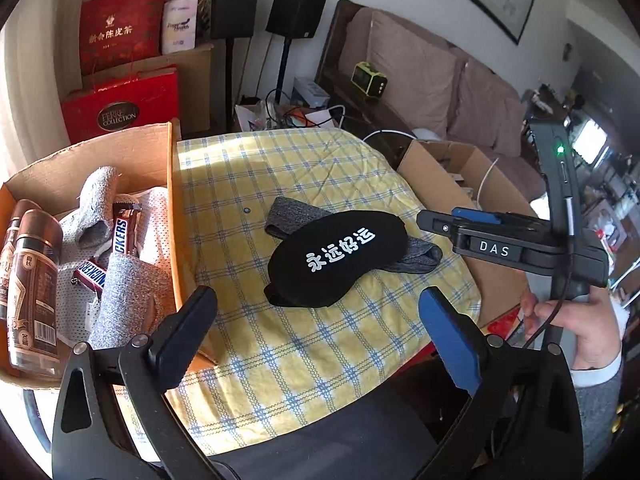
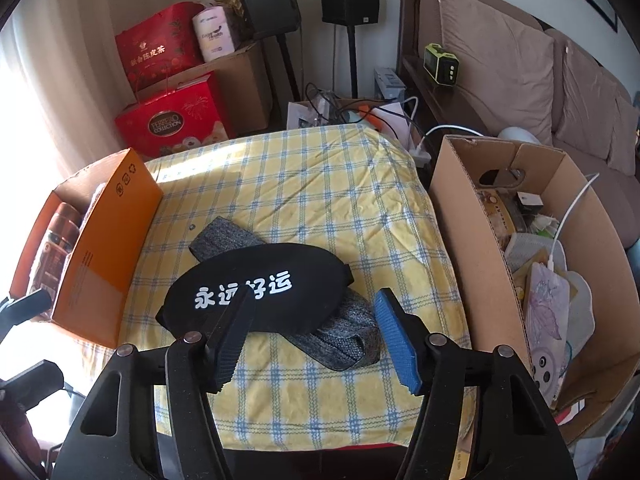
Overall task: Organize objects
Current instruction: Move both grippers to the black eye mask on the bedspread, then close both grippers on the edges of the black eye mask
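Starting far left: orange cardboard box [image 1: 170,184] on the table edge, holding two brown jars [image 1: 32,280], grey knit cloth [image 1: 96,208] and two Snickers bars [image 1: 124,228]. In the right wrist view the same box shows its orange outer wall. Just beside it, the yellow-and-blue checked cloth [image 1: 304,352] covers the table.

Left gripper [image 1: 316,320] sits low in its own view, pitched down toward the cloth, jaws wide, nothing between them; black finger on the left, blue-padded finger on the right. Its tips hover near the close edge of the black eye mask [image 1: 336,258], not touching as far as I can tell.

Eye mask with white characters lies mid-table, flat, on top of a grey knit band [image 1: 292,214] that sticks out behind it and to its right.

Right gripper [image 2: 312,320] angles down over the mask's right end and the grey band, jaws about half open, nothing pinched; black finger overlaps the mask lettering in view, blue finger over the band side. Contact with the fabric cannot be told. From the left wrist view it comes in from the right, roughly level, with the person's hand [image 1: 576,320] wrapped on the handle, grey sleeve and white cuff below.

Far right: open brown cardboard box [image 2: 460,208] against the table, full of mixed items and a white cable [image 2: 568,216].
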Action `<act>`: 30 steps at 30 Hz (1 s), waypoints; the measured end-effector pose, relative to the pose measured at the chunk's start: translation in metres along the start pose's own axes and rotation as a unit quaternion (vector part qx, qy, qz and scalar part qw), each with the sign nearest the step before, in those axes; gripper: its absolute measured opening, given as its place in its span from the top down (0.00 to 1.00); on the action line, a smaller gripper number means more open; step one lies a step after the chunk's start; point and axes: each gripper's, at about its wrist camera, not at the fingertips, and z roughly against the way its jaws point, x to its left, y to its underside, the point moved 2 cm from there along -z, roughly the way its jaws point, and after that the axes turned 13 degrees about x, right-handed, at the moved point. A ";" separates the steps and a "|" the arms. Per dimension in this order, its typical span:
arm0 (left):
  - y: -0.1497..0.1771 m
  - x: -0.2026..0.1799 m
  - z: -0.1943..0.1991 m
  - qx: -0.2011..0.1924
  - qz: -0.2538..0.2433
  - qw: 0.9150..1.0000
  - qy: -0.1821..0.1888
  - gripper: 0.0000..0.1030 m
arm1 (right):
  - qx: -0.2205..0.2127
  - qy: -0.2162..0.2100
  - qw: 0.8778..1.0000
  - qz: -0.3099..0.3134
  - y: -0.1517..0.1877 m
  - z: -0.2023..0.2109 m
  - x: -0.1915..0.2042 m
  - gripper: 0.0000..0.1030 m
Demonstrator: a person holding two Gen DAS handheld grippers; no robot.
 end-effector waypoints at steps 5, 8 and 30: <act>-0.008 -0.016 -0.020 0.010 0.004 1.000 0.017 0.03 | 0.007 -0.022 1.000 -0.021 -0.009 -0.012 -0.014 0.42; -0.011 -0.026 -0.035 0.021 -0.004 1.000 0.014 0.03 | 0.016 -0.030 0.999 -0.027 -0.012 -0.022 -0.019 0.50; -0.011 -0.005 -0.135 0.106 0.021 0.993 -0.056 0.03 | 0.048 -0.099 0.991 -0.077 -0.018 -0.073 -0.035 0.52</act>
